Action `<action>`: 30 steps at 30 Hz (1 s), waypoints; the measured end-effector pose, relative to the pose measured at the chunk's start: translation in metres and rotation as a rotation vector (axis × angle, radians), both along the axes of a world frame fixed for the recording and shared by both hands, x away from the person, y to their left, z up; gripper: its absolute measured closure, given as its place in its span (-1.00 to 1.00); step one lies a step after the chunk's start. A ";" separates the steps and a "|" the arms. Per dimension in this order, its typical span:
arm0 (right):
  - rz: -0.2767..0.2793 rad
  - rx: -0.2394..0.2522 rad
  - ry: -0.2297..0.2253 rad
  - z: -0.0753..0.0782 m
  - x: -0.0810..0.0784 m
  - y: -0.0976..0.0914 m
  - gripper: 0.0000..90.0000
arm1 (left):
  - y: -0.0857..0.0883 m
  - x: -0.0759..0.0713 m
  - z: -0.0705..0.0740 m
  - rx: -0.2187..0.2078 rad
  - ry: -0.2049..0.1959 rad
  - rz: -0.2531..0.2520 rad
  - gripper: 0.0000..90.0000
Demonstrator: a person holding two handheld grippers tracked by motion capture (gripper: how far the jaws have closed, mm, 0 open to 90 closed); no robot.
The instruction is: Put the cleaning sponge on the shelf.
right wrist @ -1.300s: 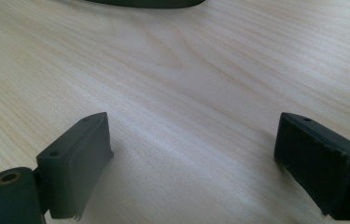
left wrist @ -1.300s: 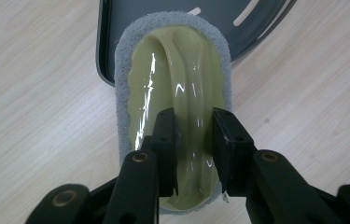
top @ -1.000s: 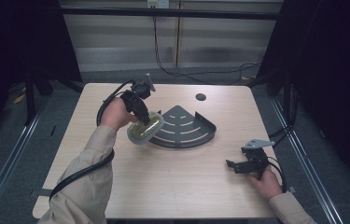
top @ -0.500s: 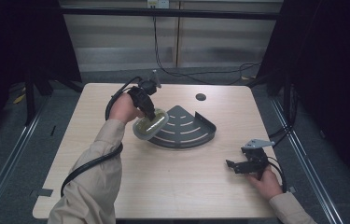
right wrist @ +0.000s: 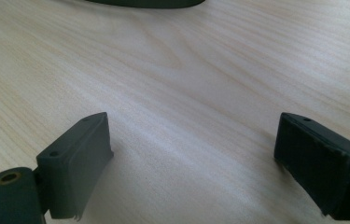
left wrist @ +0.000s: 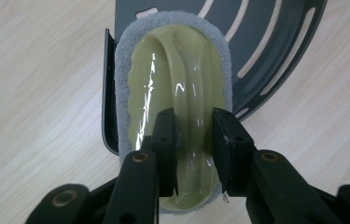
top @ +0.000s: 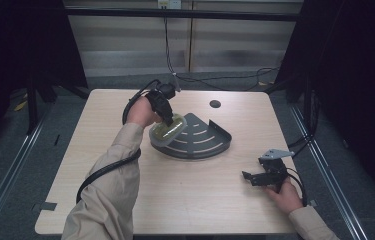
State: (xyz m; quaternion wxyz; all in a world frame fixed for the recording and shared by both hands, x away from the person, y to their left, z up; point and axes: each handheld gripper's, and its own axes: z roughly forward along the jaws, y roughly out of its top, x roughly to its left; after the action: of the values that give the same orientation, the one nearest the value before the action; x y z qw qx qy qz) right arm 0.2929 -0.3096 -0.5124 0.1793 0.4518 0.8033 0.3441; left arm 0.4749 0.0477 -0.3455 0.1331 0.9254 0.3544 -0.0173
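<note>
Near edge of the bench point(top: 190, 200): the right gripper point(top: 261, 176) rests low, jaws spread wide with bare wood between them. Farther back, the left gripper point(top: 167, 117) has its jaws clenched on the raised handle of a green scrub pad point(left wrist: 177, 93), which overlaps the left wall of the dark slotted corner rack point(top: 202, 140).

**Scrubber over the rack's left edge**

Left gripper point(top: 167, 117) is clamped on the pale green scrubber point(top: 167, 131), holding it tilted over the left edge of the dark quarter-round rack point(top: 202, 140) mid-table. Whether the pad actually touches the rack is hard to tell from up here. Right gripper point(top: 257, 177) sits low near the table's point(top: 190, 200) front right corner, jaws apart, well clear of the rack. A small dark hole point(top: 215, 104) marks the tabletop's far side.
</note>
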 end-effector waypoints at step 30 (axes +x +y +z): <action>0.000 -0.001 -0.001 0.000 0.000 0.000 -0.77 | -0.026 0.024 -0.037 0.041 0.019 -0.009 0.60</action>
State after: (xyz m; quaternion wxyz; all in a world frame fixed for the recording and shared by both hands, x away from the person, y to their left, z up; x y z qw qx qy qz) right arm 0.2929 -0.3097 -0.5124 0.1802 0.4516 0.8033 0.3440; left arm 0.4988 0.0215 -0.3827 0.1109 0.9293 0.3517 -0.0195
